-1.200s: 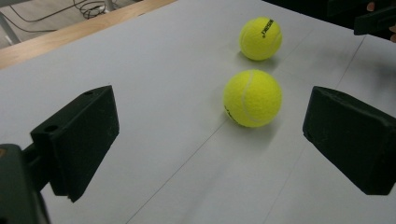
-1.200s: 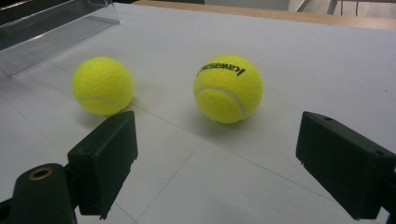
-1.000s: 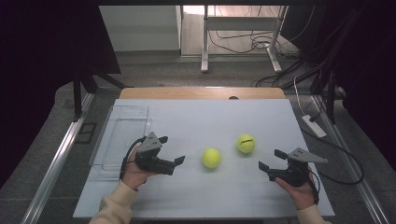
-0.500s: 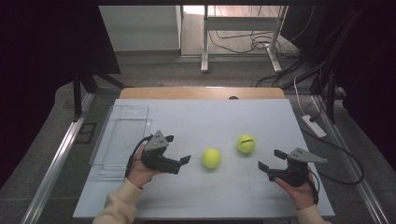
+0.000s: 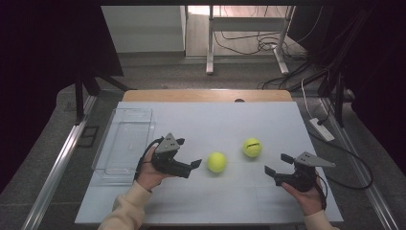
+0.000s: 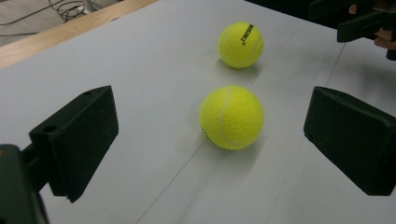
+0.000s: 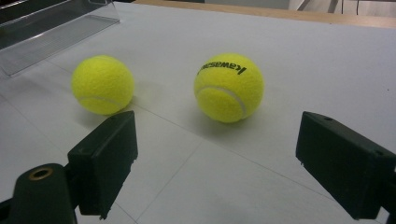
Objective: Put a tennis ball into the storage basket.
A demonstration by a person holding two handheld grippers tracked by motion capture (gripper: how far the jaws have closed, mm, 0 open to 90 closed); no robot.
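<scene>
My left claw [image 5: 195, 164], jaws apart, faces the near tennis ball [image 5: 217, 162], mid-tabletop [image 5: 215, 120]. Right claw [image 5: 275, 168] also apart. Risk: one jaw nudges first and the ball likely rolls toward the far ball [image 5: 252, 147].

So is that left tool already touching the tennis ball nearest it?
Apart. In the left gripper view, the left tool stands open with the nearer tennis ball ahead of its jaws, bare table showing between them. The high view shows the same gap.
</scene>
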